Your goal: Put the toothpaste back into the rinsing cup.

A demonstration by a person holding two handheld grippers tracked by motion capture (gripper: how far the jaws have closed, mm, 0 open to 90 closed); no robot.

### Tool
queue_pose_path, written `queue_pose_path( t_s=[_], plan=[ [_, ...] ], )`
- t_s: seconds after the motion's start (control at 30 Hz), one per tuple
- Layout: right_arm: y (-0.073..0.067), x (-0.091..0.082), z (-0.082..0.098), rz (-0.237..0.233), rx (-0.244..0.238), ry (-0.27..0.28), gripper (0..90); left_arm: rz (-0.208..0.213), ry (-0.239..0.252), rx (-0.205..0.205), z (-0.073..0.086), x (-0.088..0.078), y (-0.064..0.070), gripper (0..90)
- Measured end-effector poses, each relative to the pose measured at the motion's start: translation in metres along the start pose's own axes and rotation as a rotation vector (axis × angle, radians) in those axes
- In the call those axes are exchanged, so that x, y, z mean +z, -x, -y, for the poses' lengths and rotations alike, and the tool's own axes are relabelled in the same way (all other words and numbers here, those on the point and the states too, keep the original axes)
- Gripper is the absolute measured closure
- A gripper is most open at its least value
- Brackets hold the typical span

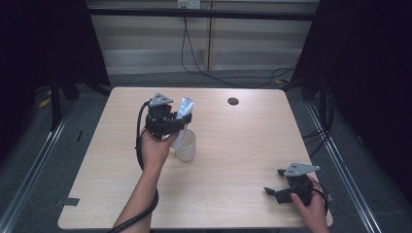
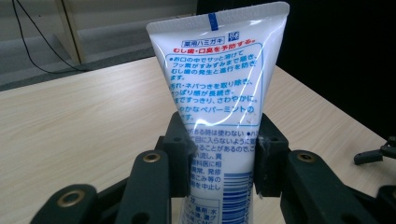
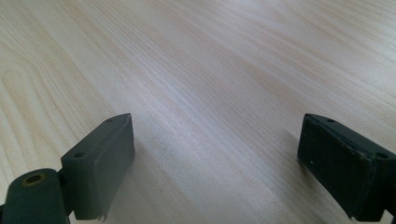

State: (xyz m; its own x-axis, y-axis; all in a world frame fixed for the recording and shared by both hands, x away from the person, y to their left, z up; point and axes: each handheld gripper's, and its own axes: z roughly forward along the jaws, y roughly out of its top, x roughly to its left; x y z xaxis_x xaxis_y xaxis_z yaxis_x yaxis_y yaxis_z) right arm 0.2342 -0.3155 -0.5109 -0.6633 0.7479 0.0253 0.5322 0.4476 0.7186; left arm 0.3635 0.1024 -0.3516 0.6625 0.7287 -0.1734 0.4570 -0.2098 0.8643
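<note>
While the white plastic toothpaste tube with blue and red print [image 2: 217, 100] is already pinched between the pads of the left tool [image 1: 176, 120], I'd say the pickup part is done and the drop-off isn't. It stands crimped end up, right over the white round cup [image 1: 186, 145], lower end looking like it's at or just inside the rim. Still left, I reckon: lower it and let go. Out from the cup, the right tool [image 1: 278, 182] rests low near the tabletop's [image 1: 233, 145] near right corner, jaws spread wide with nothing between them. Hard to tell: the cap end is hidden behind the hand and cup wall, so can't say how deep it sits or what's inside the cup.
</note>
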Motion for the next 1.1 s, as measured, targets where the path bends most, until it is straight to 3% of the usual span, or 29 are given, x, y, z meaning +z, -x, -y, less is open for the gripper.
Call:
queue_pose_path(
  t_s=[0.53, 1.1],
  plan=[
    [0.000, 0.000, 0.000, -0.005, -0.003, 0.001, 10.6, -0.012, -0.004, -0.001, 0.000, 0.018, -0.001, 64.2],
    [0.000, 0.000, 0.000, -0.007, -0.005, 0.001, 10.6, -0.029, 0.025, 0.006, -0.001, 0.032, -0.001, 63.9]
  ],
)
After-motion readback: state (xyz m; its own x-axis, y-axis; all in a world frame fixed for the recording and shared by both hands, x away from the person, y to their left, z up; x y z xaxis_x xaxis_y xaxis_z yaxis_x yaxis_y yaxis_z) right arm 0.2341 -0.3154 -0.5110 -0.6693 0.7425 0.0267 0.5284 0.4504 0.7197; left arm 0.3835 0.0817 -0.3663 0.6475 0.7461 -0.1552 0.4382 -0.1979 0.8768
